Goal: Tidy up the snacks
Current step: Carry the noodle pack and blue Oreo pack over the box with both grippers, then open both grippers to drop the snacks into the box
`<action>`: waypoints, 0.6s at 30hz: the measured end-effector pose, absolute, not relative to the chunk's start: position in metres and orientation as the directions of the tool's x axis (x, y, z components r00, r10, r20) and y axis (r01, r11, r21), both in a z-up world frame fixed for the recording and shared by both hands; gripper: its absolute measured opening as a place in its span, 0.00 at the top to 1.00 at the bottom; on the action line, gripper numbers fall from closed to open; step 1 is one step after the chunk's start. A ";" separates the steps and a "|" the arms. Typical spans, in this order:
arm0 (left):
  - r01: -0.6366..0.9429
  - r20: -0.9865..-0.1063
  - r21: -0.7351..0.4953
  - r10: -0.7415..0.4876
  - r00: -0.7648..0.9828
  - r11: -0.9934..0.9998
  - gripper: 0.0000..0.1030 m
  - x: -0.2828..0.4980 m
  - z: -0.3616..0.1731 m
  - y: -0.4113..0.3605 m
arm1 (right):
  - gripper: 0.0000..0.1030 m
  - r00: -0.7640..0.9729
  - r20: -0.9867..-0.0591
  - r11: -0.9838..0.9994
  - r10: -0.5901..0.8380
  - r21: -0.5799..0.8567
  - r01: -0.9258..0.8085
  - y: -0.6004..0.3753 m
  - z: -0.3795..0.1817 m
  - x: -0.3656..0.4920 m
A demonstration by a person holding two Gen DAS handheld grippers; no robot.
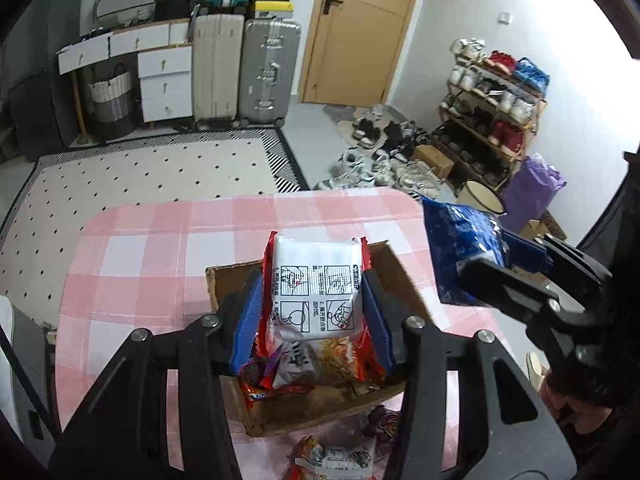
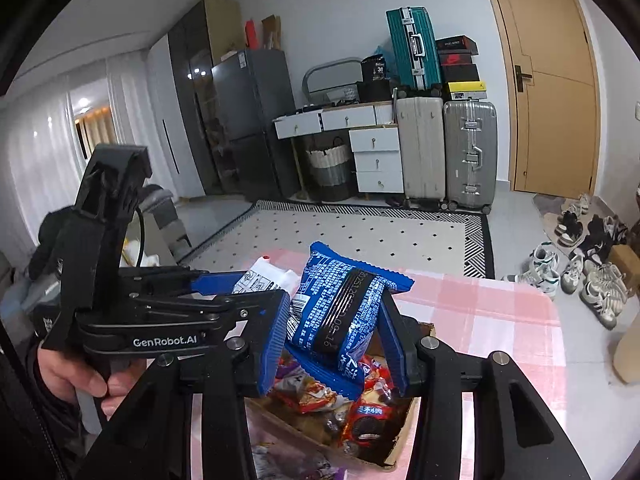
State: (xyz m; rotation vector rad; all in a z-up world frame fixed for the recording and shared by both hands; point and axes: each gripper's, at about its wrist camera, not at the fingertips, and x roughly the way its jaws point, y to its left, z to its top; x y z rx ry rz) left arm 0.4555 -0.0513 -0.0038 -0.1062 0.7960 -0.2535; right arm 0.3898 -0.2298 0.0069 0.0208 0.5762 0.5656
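Left wrist view: left gripper (image 1: 314,304) clamps white packet (image 1: 316,292), right gripper (image 2: 334,344) clamps blue packet (image 2: 340,312), over cardboard box (image 1: 320,404) on pink checked table (image 1: 152,264); rug (image 1: 152,168) beyond.

A blue snack packet (image 2: 340,320) is clamped between the right gripper (image 2: 334,344) pads above a cardboard box (image 2: 400,436) of snacks on the pink checked table (image 2: 500,320); a white packet (image 2: 264,280) is held by the left gripper (image 2: 224,284).
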 end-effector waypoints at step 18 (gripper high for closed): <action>0.167 -0.690 -0.194 -0.256 0.677 0.967 0.25 0.459 -0.022 -0.036 | 0.46 0.717 -0.513 0.873 0.472 0.161 -0.460 -0.232 -0.008 0.403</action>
